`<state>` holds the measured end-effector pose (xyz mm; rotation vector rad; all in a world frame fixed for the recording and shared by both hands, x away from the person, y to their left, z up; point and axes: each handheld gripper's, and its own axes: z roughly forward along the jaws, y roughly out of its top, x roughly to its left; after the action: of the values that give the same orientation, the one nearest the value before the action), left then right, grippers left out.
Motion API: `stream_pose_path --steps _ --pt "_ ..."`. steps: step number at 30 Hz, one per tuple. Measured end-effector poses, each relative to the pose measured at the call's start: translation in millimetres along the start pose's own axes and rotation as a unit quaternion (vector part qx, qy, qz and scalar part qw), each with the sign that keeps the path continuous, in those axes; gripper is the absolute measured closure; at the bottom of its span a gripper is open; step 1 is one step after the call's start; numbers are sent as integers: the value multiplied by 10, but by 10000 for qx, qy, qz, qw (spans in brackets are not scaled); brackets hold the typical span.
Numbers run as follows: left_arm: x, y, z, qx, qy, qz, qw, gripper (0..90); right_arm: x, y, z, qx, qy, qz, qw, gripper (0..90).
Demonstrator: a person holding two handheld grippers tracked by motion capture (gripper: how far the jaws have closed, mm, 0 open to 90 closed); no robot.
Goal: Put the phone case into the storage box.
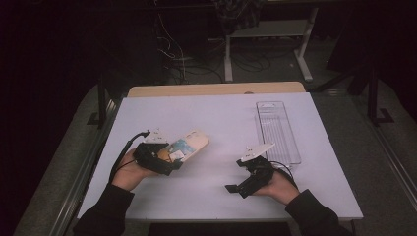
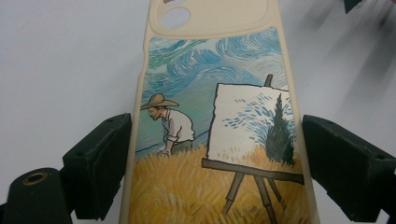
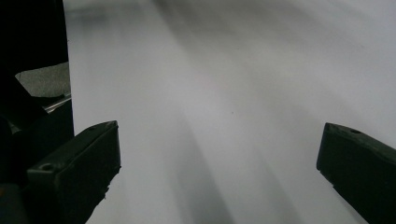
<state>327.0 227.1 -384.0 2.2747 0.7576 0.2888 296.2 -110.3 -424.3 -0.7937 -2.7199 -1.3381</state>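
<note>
Between left gripper (image 2: 215, 158) fingers: phone case (image 2: 212, 116), gripped by its edges. Right gripper (image 3: 219, 172) wide open, holding nothing. Next: carry case to clear tray (image 1: 277, 129).

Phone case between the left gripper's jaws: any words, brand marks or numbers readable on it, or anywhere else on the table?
None readable. The phone case carries only a painted picture: a man in a straw hat, an easel, a wheat field. The clear tray and the table bear no lettering.

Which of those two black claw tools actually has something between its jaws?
The left gripper: its jaws flank a painted phone case showing a man and an easel. The right gripper stands open over the bare white table.
</note>
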Motion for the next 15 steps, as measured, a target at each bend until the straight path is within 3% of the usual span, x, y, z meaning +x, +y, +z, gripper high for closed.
stream_pose_path --steps 8,15 --pt "40 16 -52 5 -117 188 9998 117 -10 101 17 28 117 22 9999 0" --pt "65 24 -77 -28 -184 301 9994 117 -38 245 20 -30 75 -82 9999 0"
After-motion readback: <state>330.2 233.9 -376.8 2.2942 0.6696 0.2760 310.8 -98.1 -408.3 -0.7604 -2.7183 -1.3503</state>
